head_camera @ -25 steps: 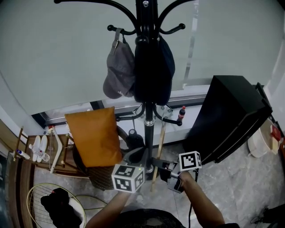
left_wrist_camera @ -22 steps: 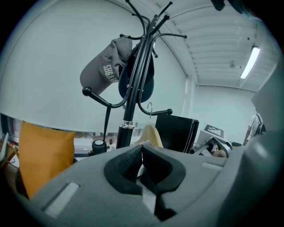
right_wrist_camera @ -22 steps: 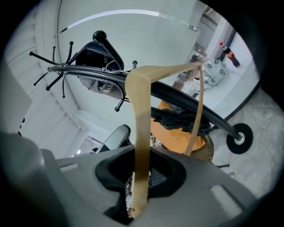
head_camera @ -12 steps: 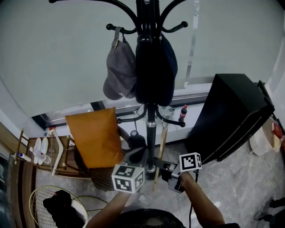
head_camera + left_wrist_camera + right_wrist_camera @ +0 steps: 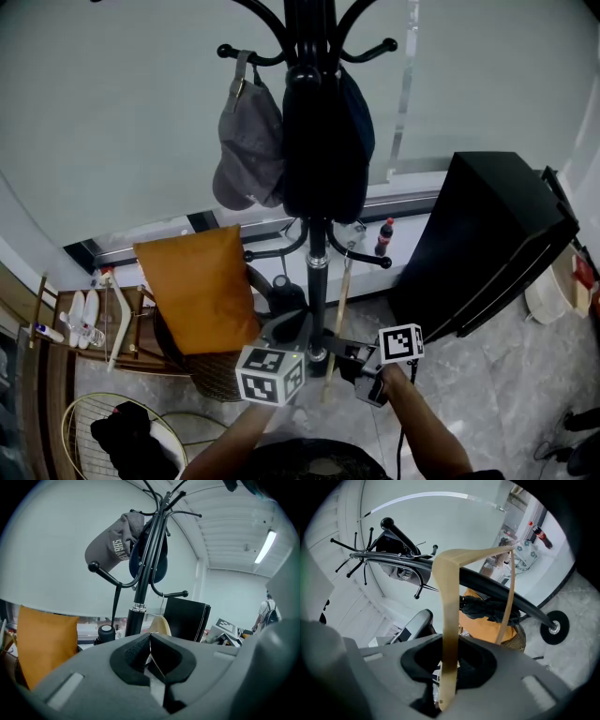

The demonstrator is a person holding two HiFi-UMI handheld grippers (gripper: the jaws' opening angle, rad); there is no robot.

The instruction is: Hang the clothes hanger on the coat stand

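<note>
The black coat stand (image 5: pixel 311 197) rises in the middle of the head view, with a grey cap (image 5: pixel 246 141) and a dark garment (image 5: pixel 326 141) on its upper hooks. A pale wooden hanger (image 5: pixel 337 314) stands nearly upright in front of the pole's lower part. My right gripper (image 5: pixel 349 354) is shut on the hanger (image 5: pixel 446 602), one wooden arm running up between the jaws. My left gripper (image 5: pixel 289 330) sits just left of it, near the pole (image 5: pixel 143 583), jaws shut with nothing seen between them. The hanger's tip (image 5: pixel 160 624) shows just beyond them.
An orange cushion (image 5: pixel 195 286) rests on a chair left of the stand. A black cabinet (image 5: pixel 487 244) stands at the right, a bottle (image 5: pixel 382 238) on the window ledge behind. A wire basket (image 5: pixel 80 422) and a low shoe rack (image 5: pixel 56 328) are at the lower left.
The head view has shifted slightly, so the stand sits a little higher in the frame. Both grippers and the hanger hold their place.
</note>
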